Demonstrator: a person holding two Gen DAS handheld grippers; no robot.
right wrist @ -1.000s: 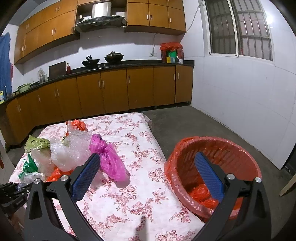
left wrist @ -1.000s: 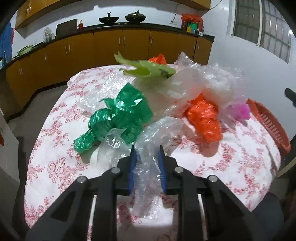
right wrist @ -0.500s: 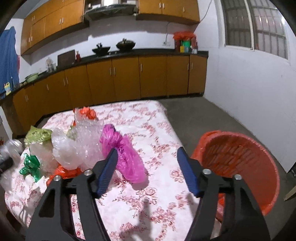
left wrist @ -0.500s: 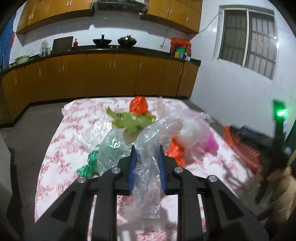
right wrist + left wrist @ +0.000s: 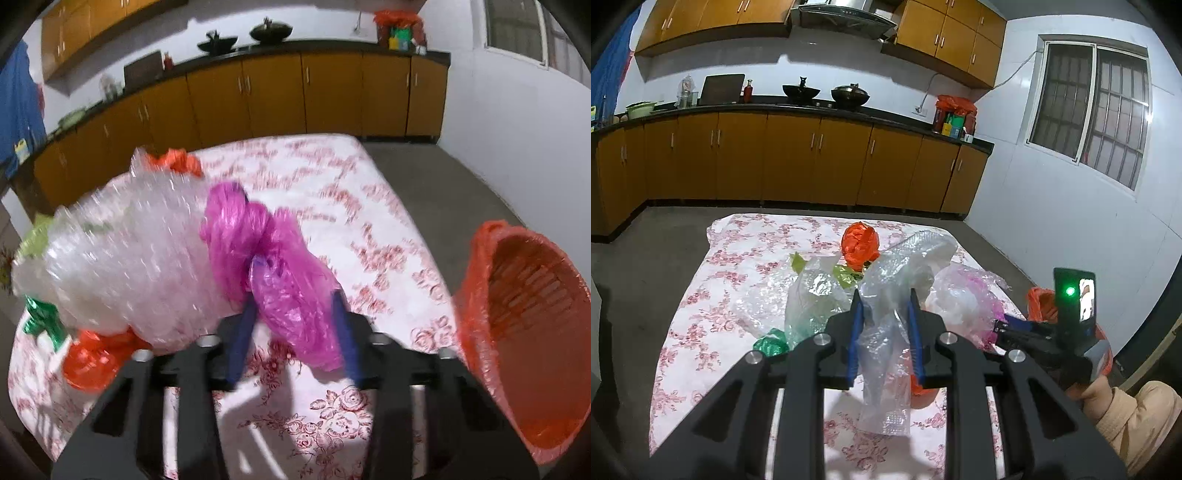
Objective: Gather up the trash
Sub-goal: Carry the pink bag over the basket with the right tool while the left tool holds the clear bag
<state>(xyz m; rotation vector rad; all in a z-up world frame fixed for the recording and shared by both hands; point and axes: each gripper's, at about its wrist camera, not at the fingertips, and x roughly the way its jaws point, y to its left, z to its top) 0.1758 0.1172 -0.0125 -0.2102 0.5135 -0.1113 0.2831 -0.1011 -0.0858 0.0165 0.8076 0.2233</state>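
Observation:
My left gripper (image 5: 884,301) is shut on a clear plastic bag (image 5: 886,369) and holds it lifted above the floral table (image 5: 701,295). My right gripper (image 5: 295,299) has its blue jaws on both sides of a magenta plastic bag (image 5: 280,273) lying on the table (image 5: 369,206), partly closed around it; the view is blurred. The orange bin (image 5: 524,332) with an orange liner stands to the right of the table. A pile of clear, green and orange bags (image 5: 857,247) lies on the table.
Clear bubble wrap (image 5: 129,258), a green bag (image 5: 40,317) and an orange bag (image 5: 92,358) lie left of the magenta bag. Brown cabinets (image 5: 812,158) and a counter run along the far wall. The right gripper (image 5: 1052,339) shows in the left wrist view.
My left gripper has lifted the clear bag up off the pile. My right gripper has moved left from the bin to the magenta bag and narrowed its jaws around it.

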